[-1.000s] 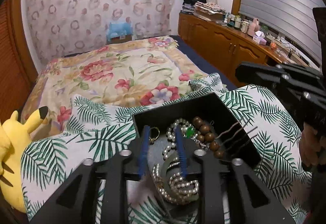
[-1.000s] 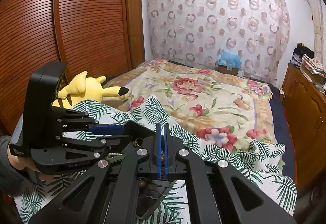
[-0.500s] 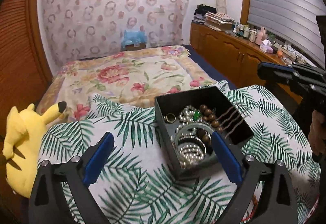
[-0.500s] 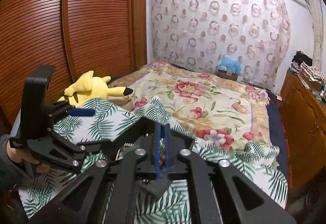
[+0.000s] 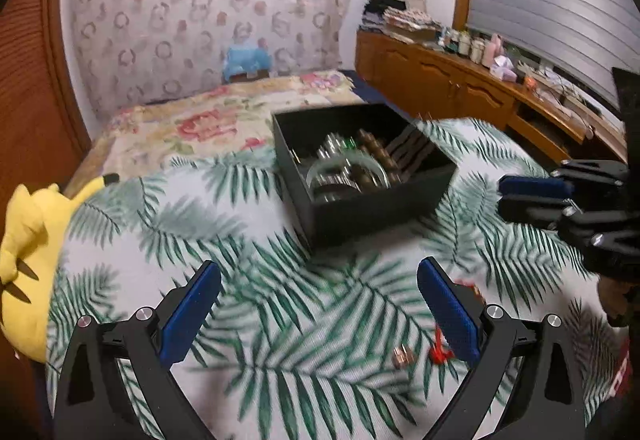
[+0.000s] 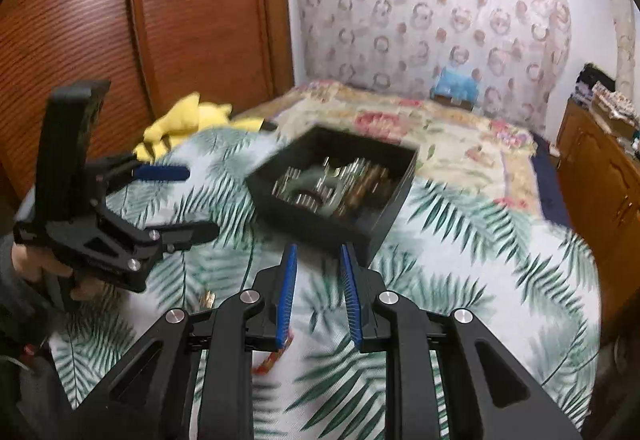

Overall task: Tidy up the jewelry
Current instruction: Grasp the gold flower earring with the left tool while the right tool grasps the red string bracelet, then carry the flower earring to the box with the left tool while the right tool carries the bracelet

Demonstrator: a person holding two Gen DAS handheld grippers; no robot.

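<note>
Your left tool (image 5: 318, 310) has just sprung wide and empty; right tool (image 6: 318, 294) is opening, empty; box (image 5: 384, 207) ahead holds that piece.

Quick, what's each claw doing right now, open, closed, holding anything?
Left claw: wide open, holding nothing.
Right claw: opening, nothing between its pads.

Bedroom around the work surface

A white cloth printed with green palm leaves (image 5: 248, 224) covers the near surface. A yellow plush toy with black-tipped ears (image 5: 30, 240) lies at its left edge. Beyond spreads a floral bedspread (image 6: 452, 143), then a ring-patterned curtain (image 5: 200, 11). A wooden sideboard (image 5: 440, 83) holds small jars
</note>
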